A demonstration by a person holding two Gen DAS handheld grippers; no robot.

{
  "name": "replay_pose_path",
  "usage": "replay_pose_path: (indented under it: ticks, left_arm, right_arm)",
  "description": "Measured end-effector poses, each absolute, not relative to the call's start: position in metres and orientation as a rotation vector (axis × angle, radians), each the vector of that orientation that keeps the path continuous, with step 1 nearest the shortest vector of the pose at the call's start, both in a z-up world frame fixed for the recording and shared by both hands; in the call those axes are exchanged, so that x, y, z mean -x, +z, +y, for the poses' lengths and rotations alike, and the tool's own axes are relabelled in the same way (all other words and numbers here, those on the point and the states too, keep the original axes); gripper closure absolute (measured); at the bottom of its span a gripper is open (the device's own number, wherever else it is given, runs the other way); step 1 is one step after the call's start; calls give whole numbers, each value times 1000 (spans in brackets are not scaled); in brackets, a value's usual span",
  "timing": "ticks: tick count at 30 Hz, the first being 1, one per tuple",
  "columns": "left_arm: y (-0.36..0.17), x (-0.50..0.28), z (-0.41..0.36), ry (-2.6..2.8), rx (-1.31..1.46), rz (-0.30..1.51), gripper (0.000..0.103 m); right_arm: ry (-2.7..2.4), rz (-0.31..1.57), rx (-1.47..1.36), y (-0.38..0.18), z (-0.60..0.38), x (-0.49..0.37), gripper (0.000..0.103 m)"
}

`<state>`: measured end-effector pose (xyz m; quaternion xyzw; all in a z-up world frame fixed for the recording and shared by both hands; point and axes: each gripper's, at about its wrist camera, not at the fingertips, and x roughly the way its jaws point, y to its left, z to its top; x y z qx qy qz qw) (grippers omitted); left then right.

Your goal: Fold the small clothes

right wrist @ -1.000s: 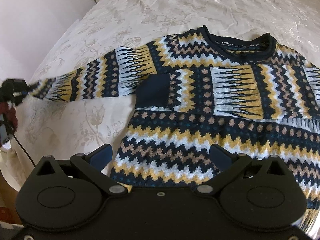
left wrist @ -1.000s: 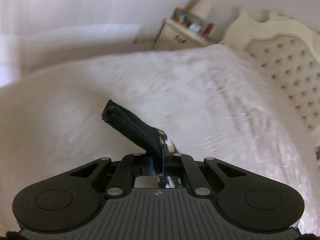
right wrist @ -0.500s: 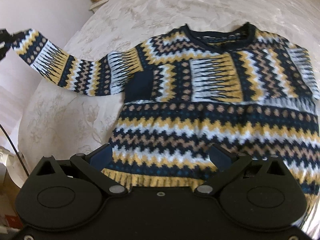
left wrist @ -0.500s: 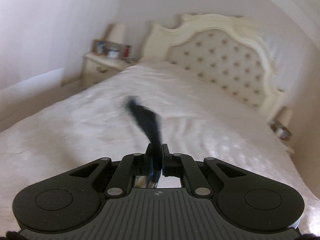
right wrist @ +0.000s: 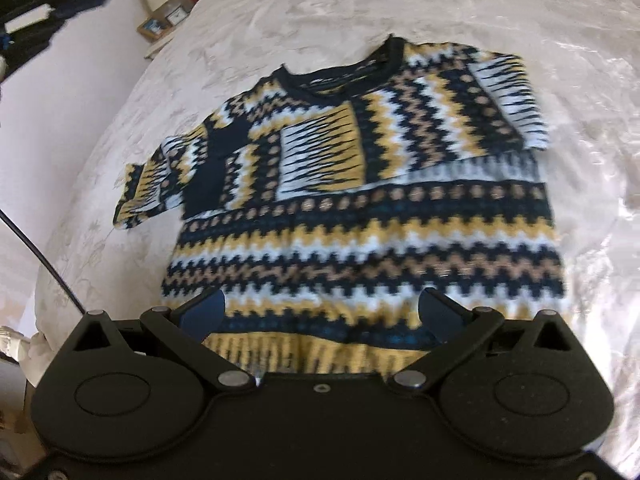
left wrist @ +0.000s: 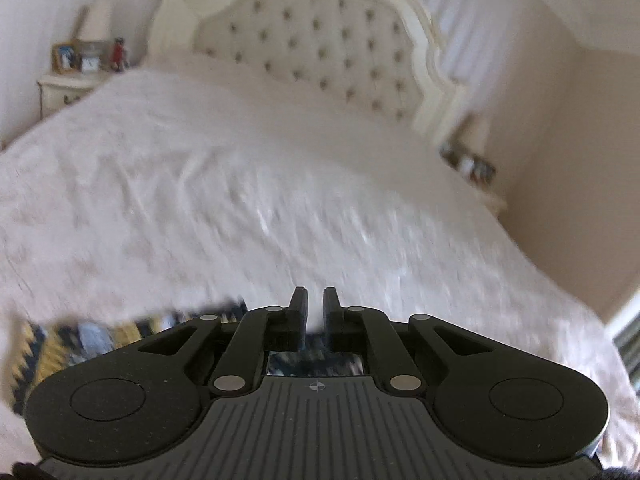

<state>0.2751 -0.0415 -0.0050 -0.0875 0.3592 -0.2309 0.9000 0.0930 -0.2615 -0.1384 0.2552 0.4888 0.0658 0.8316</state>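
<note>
A knitted sweater (right wrist: 360,200) in navy, yellow, white and tan zigzags lies flat on the white bedspread (right wrist: 360,12), neck away from me. Both sleeves are folded in across the chest; the left one bunches at the left edge (right wrist: 148,188). My right gripper (right wrist: 320,312) is open wide and empty, hovering over the sweater's hem. My left gripper (left wrist: 315,310) is high above the bed with a small gap between its fingers and nothing between them. A blurred strip of the sweater (left wrist: 80,336) shows low on the left in the left wrist view.
A tufted cream headboard (left wrist: 320,40) stands at the far end of the bed. A nightstand (left wrist: 68,84) with frames and a lamp is at far left, another (left wrist: 472,168) at right. The left gripper's body (right wrist: 44,4) shows at the top left in the right wrist view.
My left gripper carried the left sleeve up and across, then let go of it; the sleeve now lies folded onto the sweater. The right gripper drew back slightly and stayed open.
</note>
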Motion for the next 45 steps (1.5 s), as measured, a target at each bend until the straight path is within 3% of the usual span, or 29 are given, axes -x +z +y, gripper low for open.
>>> replay_pose_path:
  ticks: [3, 4, 6, 14, 29, 33, 39, 45]
  left_arm:
    - [-32, -263, -55, -460, 125, 821, 90]
    - [-44, -259, -57, -441, 97, 848, 80]
    - [-65, -252, -55, -410, 59, 893, 74]
    - [-112, -227, -28, -264, 26, 1046, 74]
    - [-166, -257, -11, -271, 10, 1058, 74]
    - [-188, -266, 4, -244, 135, 1110, 73]
    - [-176, -262, 25, -218, 265, 1118, 73]
    - [-160, -236, 61, -120, 308, 1102, 72]
  right_arm:
    - [120, 1036, -550, -141, -275, -92, 0]
    - [115, 1038, -552, -143, -278, -93, 0]
    - [111, 1044, -550, -146, -284, -95, 0]
    - [128, 1069, -526, -154, -289, -118, 0]
    - [298, 1019, -545, -145, -273, -230, 0]
    - [381, 1019, -529, -146, -257, -267, 0]
    - [446, 1049, -491, -156, -222, -316, 1]
    - [505, 1085, -390, -173, -181, -347, 25]
